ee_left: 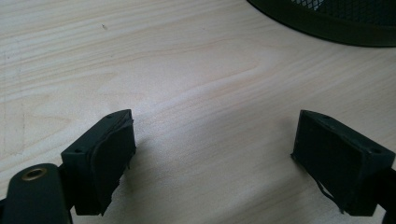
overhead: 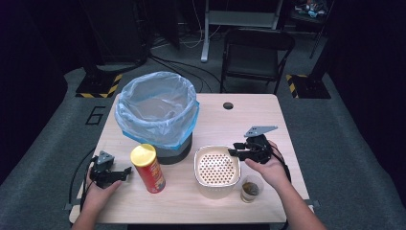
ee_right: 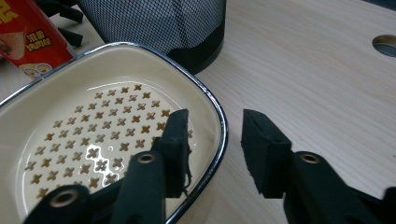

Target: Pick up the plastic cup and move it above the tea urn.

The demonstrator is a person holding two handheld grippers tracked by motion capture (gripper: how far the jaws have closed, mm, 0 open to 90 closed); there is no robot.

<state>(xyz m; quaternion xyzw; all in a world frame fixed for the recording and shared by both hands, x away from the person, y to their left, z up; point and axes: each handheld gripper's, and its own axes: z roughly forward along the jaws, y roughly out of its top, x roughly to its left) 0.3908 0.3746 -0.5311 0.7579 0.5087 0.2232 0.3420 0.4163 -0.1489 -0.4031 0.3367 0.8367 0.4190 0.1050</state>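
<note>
A cream basin with a perforated insert stands at the table's front middle. My right gripper is open at its right rim. In the right gripper view the right gripper straddles the chrome-edged rim, with one jaw inside the basin and the other outside over the wood. My left gripper rests open at the front left, just left of a red chip can with a yellow lid. In the left gripper view the left gripper has only bare wood between its jaws.
A black mesh bin lined with a clear bag stands behind the can and basin; its base lies ahead of the left gripper. A small cup of brown liquid sits right of the basin. A cable hole marks the far side.
</note>
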